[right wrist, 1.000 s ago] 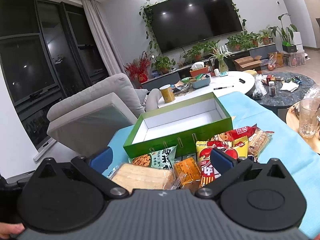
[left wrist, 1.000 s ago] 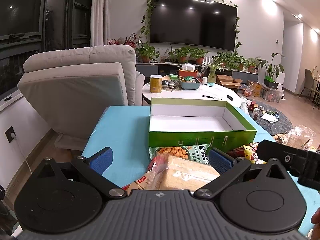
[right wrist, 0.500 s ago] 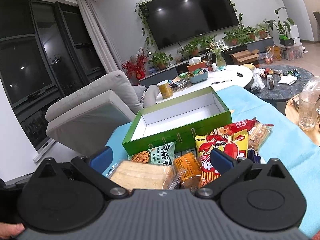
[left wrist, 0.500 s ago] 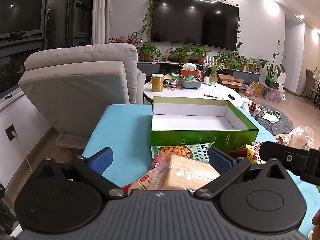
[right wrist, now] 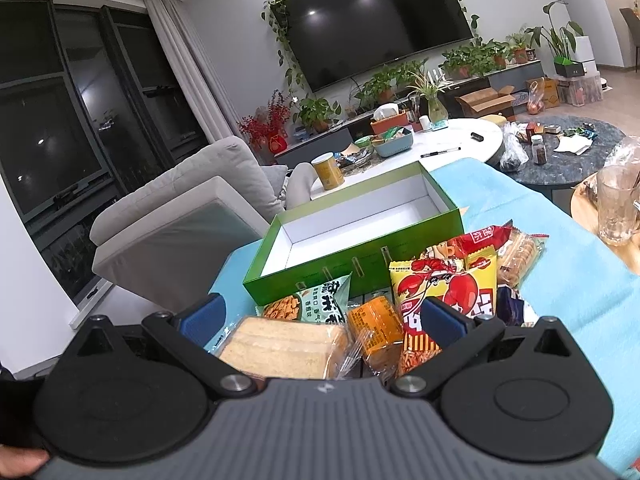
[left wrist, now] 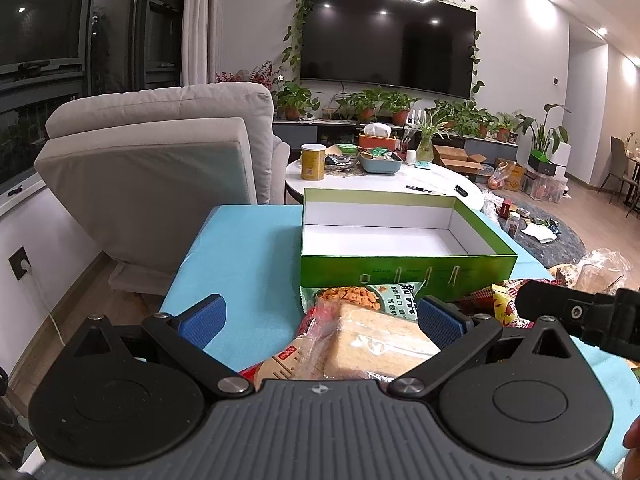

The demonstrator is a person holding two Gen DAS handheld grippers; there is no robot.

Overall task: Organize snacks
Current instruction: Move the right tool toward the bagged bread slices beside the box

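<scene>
Left wrist view. My left gripper (left wrist: 320, 314) has its jaws spread wide and holds nothing. Between and just ahead of them lies the clear-wrapped pack of pale sliced bread (left wrist: 376, 340) on the turquoise-covered counter (left wrist: 240, 248). Just beyond it lies the green-and-white crimped snack pouch printed with orange crackers (left wrist: 360, 294), touching the near wall of the open green cardboard box with white lining (left wrist: 404, 272), which is empty. To the right of the jaws the black body of my other tool intrudes.

Right wrist view. My right gripper (right wrist: 322, 316) likewise has its jaws spread and empty. Between them lie the bread pack (right wrist: 280, 346) and a small orange film-wrapped snack (right wrist: 374, 320); by the right jaw lies the yellow foil bag printed with a red lobster (right wrist: 448, 284). The box (right wrist: 360, 264) stands beyond them all.

Handling, as I judge it: the bread is light, soft and easily crushed, and its film is slippery. I would pinch it gently across the short sides of the loaf, not at the loose gathered end.
</scene>
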